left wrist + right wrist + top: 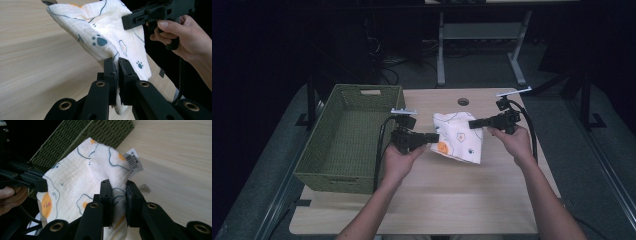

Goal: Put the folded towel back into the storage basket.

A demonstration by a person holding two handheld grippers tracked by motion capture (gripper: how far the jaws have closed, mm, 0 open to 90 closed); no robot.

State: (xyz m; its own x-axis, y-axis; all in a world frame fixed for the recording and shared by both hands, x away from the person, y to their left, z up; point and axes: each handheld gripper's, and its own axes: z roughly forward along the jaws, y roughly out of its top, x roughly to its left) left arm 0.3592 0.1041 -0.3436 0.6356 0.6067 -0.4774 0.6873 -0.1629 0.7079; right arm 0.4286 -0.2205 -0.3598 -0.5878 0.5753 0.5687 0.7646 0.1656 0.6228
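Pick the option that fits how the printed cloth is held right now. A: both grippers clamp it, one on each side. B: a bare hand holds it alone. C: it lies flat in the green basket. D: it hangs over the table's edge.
A: the left gripper and the right gripper each pinch a fold of the cloth, beside the basket.

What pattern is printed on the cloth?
White cloth with dark paw prints and orange-centred outlined shapes; the left gripper view shows it best.
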